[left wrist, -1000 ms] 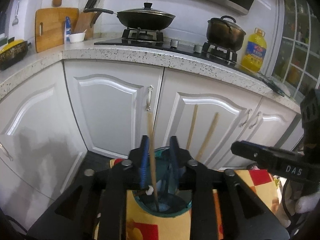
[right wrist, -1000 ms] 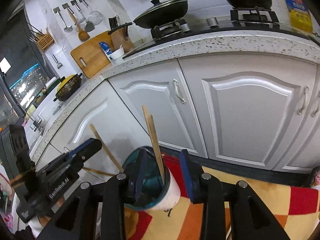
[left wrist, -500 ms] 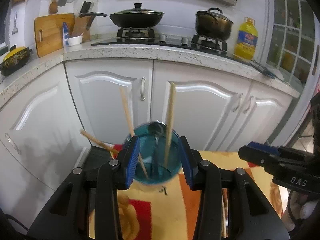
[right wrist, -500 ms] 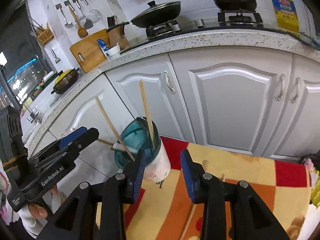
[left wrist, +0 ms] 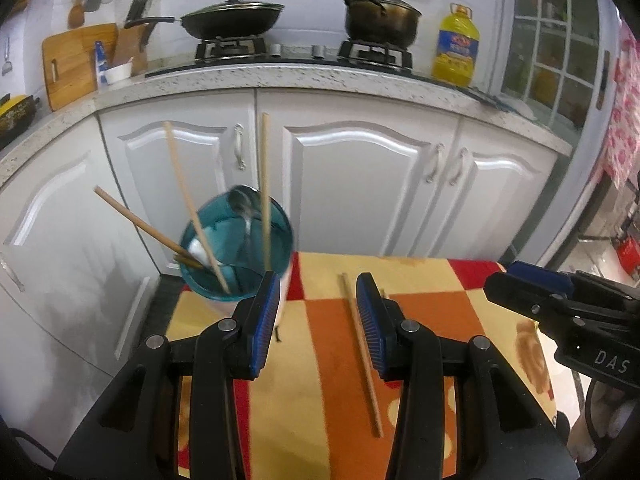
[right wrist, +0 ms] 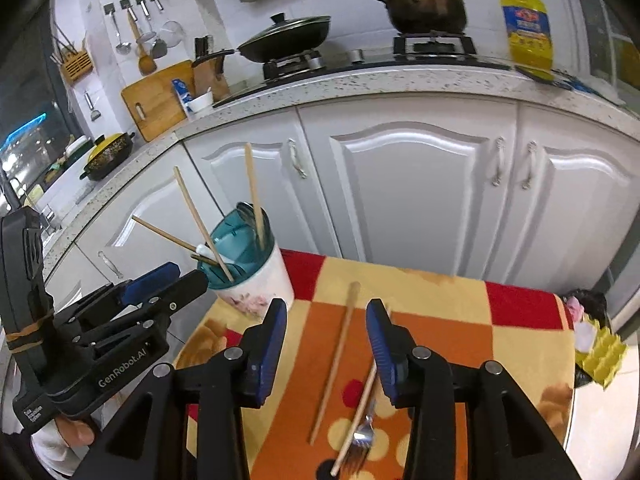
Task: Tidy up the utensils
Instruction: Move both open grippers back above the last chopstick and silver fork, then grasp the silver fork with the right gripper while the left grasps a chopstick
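Observation:
A white utensil cup with a teal insert (left wrist: 236, 256) (right wrist: 248, 276) stands at the table's far left corner, holding three wooden chopsticks and a spoon. A loose chopstick (left wrist: 360, 344) (right wrist: 336, 356) lies on the checked cloth. A second chopstick (right wrist: 358, 412) and a metal fork (right wrist: 358, 444) lie near the right gripper. My left gripper (left wrist: 316, 320) is open and empty, above the cloth just right of the cup. My right gripper (right wrist: 326, 340) is open and empty, over the loose chopstick.
The small table wears a red, orange and yellow checked cloth (right wrist: 440, 320). White cabinet doors (left wrist: 360, 184) stand close behind it, under a stone counter with a wok (left wrist: 228, 20), a pot and an oil bottle. A bin (right wrist: 588, 340) sits right of the table.
Both grippers have drawn back from the cup and shifted right. The left gripper let go of a chopstick, which now stands in the cup. Loose utensils on the cloth have come into view.

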Demonstrator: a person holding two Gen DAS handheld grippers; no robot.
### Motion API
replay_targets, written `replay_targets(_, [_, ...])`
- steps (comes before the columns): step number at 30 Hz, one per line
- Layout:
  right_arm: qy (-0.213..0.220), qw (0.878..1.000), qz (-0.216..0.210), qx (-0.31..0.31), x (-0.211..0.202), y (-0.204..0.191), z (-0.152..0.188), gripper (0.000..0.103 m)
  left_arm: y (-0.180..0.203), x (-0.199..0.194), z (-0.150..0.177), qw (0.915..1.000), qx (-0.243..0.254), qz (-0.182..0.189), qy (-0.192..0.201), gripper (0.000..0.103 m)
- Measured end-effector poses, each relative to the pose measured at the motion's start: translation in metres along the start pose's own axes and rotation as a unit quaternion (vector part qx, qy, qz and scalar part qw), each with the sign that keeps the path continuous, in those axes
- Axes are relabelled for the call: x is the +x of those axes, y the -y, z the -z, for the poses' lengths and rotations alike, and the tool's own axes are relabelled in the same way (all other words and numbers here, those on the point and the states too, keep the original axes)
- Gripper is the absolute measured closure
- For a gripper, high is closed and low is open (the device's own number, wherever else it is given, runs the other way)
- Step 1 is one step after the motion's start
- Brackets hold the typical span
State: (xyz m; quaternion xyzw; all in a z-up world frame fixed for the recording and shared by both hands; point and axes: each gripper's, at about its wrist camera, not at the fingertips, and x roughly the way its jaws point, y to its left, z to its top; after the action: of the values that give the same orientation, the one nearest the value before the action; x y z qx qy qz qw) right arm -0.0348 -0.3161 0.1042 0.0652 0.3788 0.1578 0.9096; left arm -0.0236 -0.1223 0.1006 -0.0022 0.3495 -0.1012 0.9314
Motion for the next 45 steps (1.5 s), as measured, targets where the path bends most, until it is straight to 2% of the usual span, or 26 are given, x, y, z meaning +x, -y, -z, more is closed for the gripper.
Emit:
replay_targets(8, [-0.004,0.999,0.020,0.027,-0.014,0.023,0.024,0.062,0.022,0.005,0.012,0.9998,0.013,0.011,-0.014,0.064])
replay_targets(16, [-0.021,0.998,0.030,0.043,-0.009,0.038,0.039,0.062,0.030,0.017,0.023,0.9992,0.019,0.012,-0.034,0.064])
replay_targets(24, [-0.061,0.996,0.031,0.056,0.019,0.050,0.057,0.062,0.018,0.039,0.033,0.9976,-0.001,0.026,-0.064,0.064])
replay_targets(28, [-0.092,0.994,0.013,0.063,0.048,0.057,0.068,0.062,0.007,0.053,0.043,0.9954,-0.019,0.030,-0.089,0.064])
replay_targets(30, [-0.106,0.992,0.012,0.066,0.063,0.059,0.073,0.064,0.002,0.061,0.050,0.9939,-0.025,0.029,-0.103,0.064])
replay_targets(34, [-0.129,0.989,0.005,0.068,0.093,0.063,0.078,0.077,-0.005,0.074,0.060,0.9911,-0.034,0.026,-0.126,0.064])
replay_targets(39, [-0.154,0.985,0.002,0.073,0.127,0.068,0.077,0.082,-0.005,0.086,0.066,0.9894,-0.033,0.028,-0.139,0.064])
replay_targets(43, [-0.168,0.983,0.019,0.067,0.146,0.071,0.078,0.089,0.000,0.096,0.068,0.9879,-0.028,0.032,-0.149,0.064])
replay_targets(45, [-0.173,0.982,0.010,0.072,0.153,0.071,0.079,0.091,0.006,0.107,0.070,0.9860,-0.025,0.037,-0.161,0.064])
